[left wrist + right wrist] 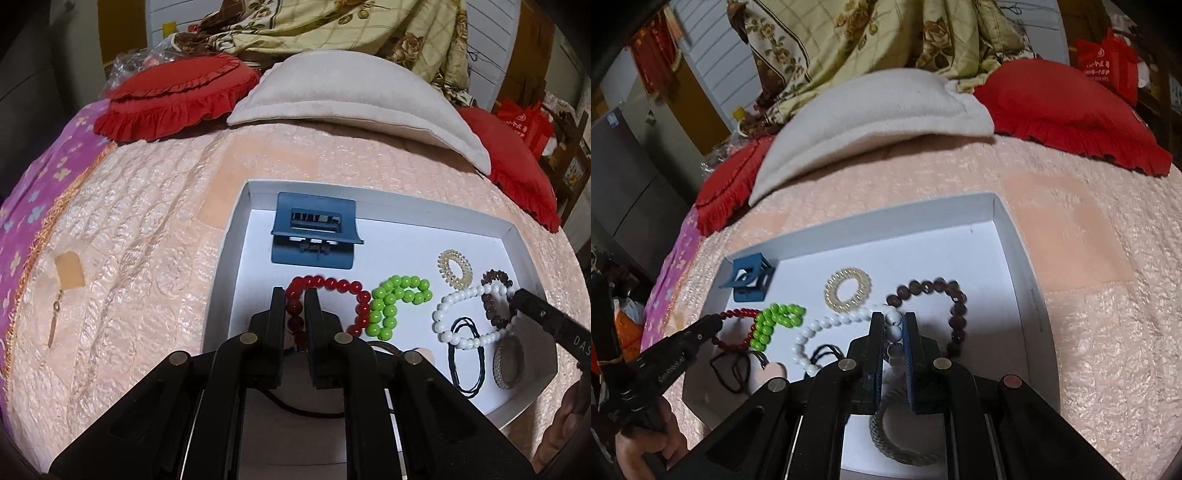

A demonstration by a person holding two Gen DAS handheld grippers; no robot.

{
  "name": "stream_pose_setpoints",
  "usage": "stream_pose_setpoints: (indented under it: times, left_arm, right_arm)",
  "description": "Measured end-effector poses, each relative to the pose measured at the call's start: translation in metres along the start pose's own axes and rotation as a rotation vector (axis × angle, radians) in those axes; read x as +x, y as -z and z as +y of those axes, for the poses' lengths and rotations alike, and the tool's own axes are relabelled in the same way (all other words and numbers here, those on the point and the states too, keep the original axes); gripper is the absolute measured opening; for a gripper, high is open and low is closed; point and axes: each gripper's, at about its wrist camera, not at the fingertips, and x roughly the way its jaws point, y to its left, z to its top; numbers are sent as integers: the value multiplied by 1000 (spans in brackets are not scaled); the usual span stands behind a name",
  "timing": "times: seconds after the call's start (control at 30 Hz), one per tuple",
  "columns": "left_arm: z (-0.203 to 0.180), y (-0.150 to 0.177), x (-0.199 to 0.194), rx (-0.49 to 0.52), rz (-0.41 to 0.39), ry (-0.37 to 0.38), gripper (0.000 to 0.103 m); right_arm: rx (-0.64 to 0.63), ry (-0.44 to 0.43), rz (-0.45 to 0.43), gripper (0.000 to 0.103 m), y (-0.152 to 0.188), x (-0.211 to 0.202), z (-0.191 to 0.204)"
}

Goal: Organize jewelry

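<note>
Left tongs [295, 295] pinch the red bead bracelet [332, 291] in the white tray [406, 210]; right tongs [892, 321] pinch the white bead bracelet [827, 325]. Lifting either could snag neighbouring strands, since they overlap.

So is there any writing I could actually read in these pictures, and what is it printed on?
"DAS": white letters on the right gripper finger, cut off by the edge of the left wrist view.
White print on the left gripper finger: too blurred to read.
White characters on the red bag at the back: too small to read.
Faint print on the white box rim: unreadable.
</note>
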Motion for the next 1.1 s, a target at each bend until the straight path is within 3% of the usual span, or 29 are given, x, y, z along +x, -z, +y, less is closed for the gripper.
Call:
stream_pose_setpoints:
  times: [0.03, 0.07, 0.1, 0.23, 0.3, 0.37, 0.47, 0.63, 0.77, 0.87, 0.93, 1.0, 1.1]
  left_arm:
    - [2, 0, 0, -8, 2, 0, 19]
    - [4, -1, 0, -15, 0, 1, 32]
    - [5, -1, -1, -20, -4, 2, 43]
    - [8, -3, -10, -45, -43, 19, 53]
    - [8, -6, -21, -56, -86, 27, 71]
    - [7, -7, -37, -58, -156, 51, 82]
    - [2, -6, -62, -16, -232, 58, 84]
    - [-1, 9, -92, 49, -247, -5, 84]
    - [8, 34, -125, 34, -272, -45, 84]
    - [11, 63, -136, 33, -231, -79, 84]
    - [13, 79, -133, 5, -177, -26, 84]
    - [12, 98, -128, -16, -106, 76, 84]
    - [-5, 114, -131, 48, -116, 42, 84]
  right_arm:
    - [4, 1, -6, 21, 0, -2, -1]
    - [5, 5, -16, 35, 0, -4, -2]
    - [4, 13, -38, 41, 1, -9, -3]
    - [14, 16, -81, 42, -3, -25, -7]
    - [19, 14, -97, 42, -3, -34, -8]
    - [8, 18, -108, 42, -1, -41, -8]
    - [-22, 35, -115, 42, 4, -51, -2]
    - [-145, 113, -115, 42, 30, -74, 18]
    - [-184, 114, -128, 48, 55, -100, 27]
    - [-154, 95, -144, 76, 80, -119, 25]
    - [-151, 87, -132, 76, 99, -129, 25]
    - [-169, 93, -123, 76, 111, -133, 29]
    - [-223, 127, -128, 76, 123, -137, 37]
